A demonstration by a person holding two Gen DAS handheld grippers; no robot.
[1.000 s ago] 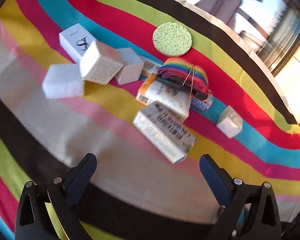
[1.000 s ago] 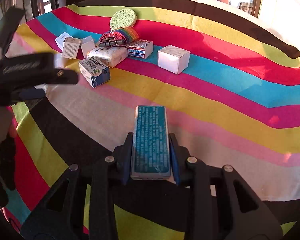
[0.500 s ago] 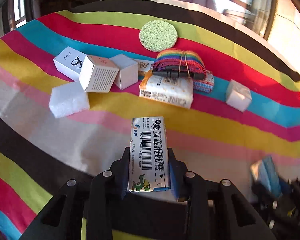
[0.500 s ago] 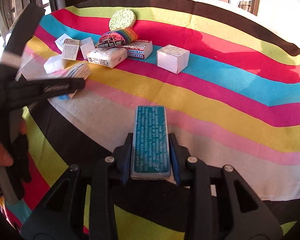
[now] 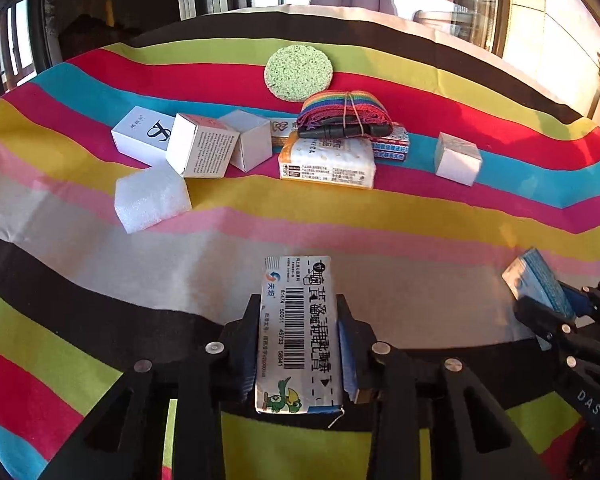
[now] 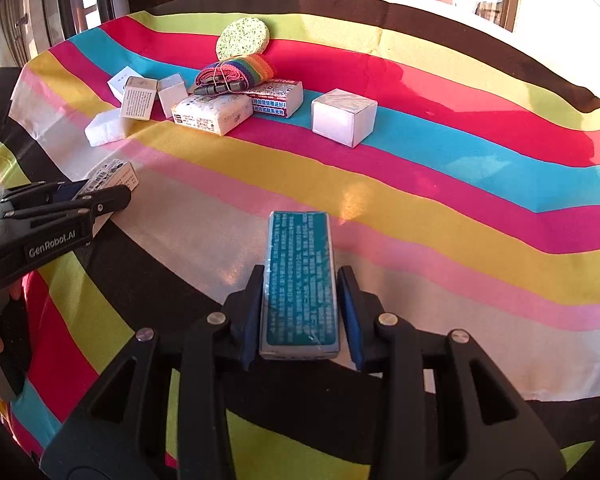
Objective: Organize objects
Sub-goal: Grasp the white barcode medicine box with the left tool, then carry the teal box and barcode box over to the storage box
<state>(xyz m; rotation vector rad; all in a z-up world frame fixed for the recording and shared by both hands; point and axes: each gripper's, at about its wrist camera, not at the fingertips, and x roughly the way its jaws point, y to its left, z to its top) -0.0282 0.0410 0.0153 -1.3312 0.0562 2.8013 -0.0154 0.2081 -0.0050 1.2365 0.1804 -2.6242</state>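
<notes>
- At the bottom centre of the left wrist view, the left gripper is clenched on one barcode-printed white box.
- At the bottom centre of the right wrist view, the right gripper has one teal box between its jaws, which are opening; a gap shows beside the right pad.
- Across the upper middle, on the striped cloth, lie four plain white boxes, one foam block, one tissue pack, one printed red-and-blue box, one rainbow strap bundle and one round green sponge.
</notes>
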